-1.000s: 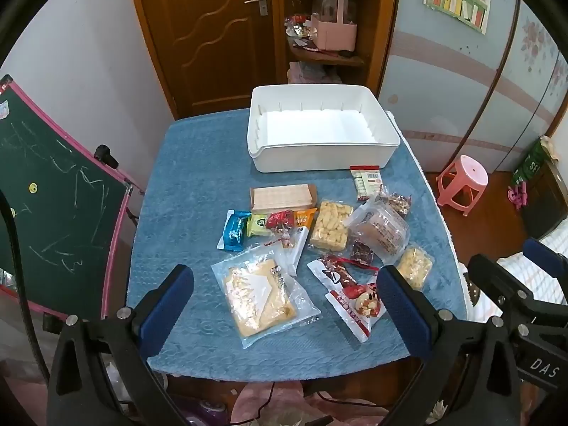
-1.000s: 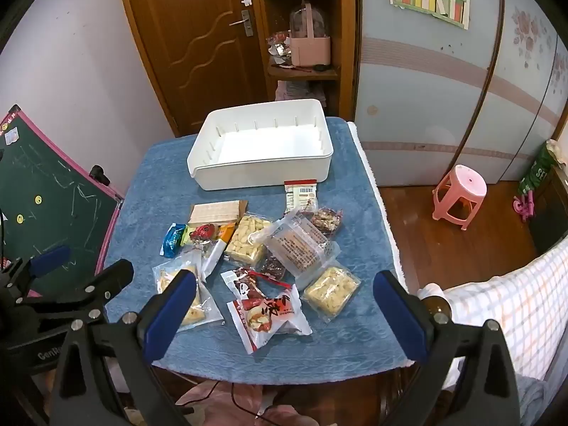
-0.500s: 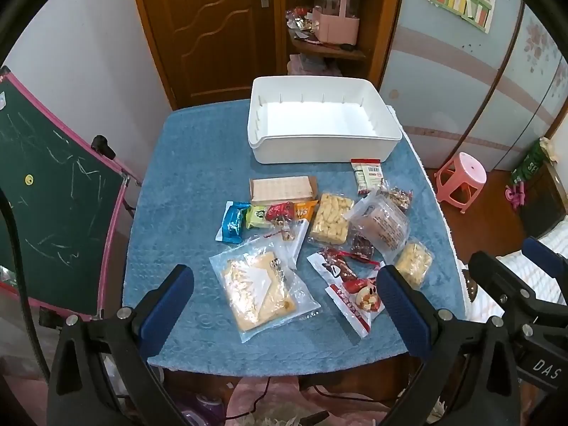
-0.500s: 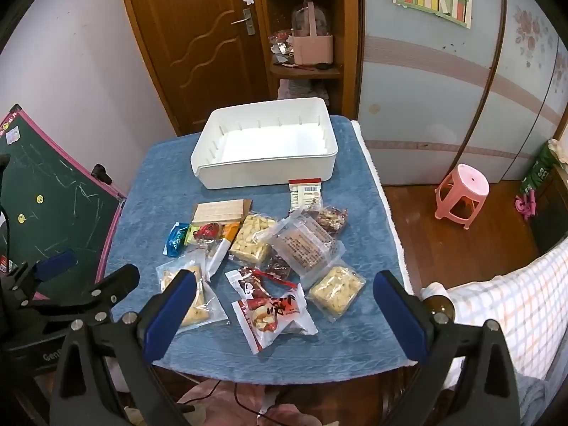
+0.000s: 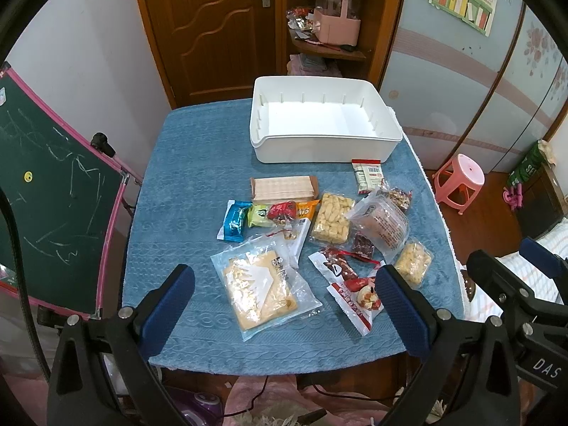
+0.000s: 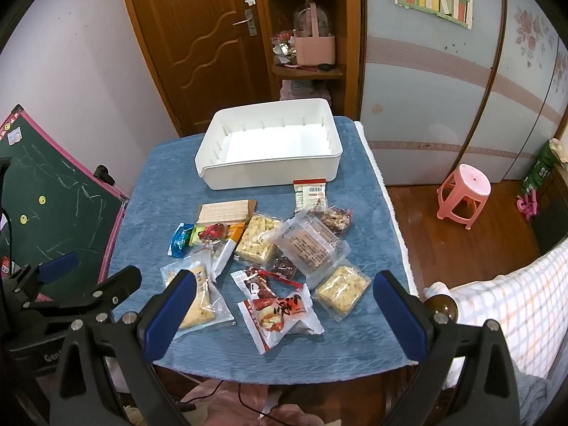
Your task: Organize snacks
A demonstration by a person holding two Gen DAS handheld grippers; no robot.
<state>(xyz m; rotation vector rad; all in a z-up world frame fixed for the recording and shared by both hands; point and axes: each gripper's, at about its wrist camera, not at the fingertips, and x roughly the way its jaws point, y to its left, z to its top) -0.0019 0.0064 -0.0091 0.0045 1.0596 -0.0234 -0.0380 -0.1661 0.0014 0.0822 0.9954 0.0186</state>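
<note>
Blue towel-covered table (image 5: 184, 177) fills the left wrist view, w/ a wooden door (image 5: 213, 25) at 12 o'clock and a green chalkboard (image 5: 46, 191) at 9. White bin (image 5: 319, 145) sits at the table's far side, nothing in it. Snacks lie loose just nearer than the bin: wafer pack (image 5: 282, 186), blue candy (image 5: 234, 220), clear cracker bag (image 5: 261, 289) at 6 o'clock, red-white pouch (image 5: 355, 293) beside it. Left gripper (image 5: 284, 305) hangs above the near edge, jaws spread wide, holding nothing.

Right wrist view: same table (image 6: 365, 220), pink stool (image 6: 463, 195) on the floor at 3 o'clock. Bin (image 6: 269, 174) is towards 12, snacks piled btwn it and the camera; red-white pouch (image 6: 280, 314) is nearest, yellow puff pack (image 6: 342, 289) just right of it. Right gripper (image 6: 284, 307) is released too, fingers wide apart, nothing gripped. Left gripper's frame shows at 8 o'clock.
</note>
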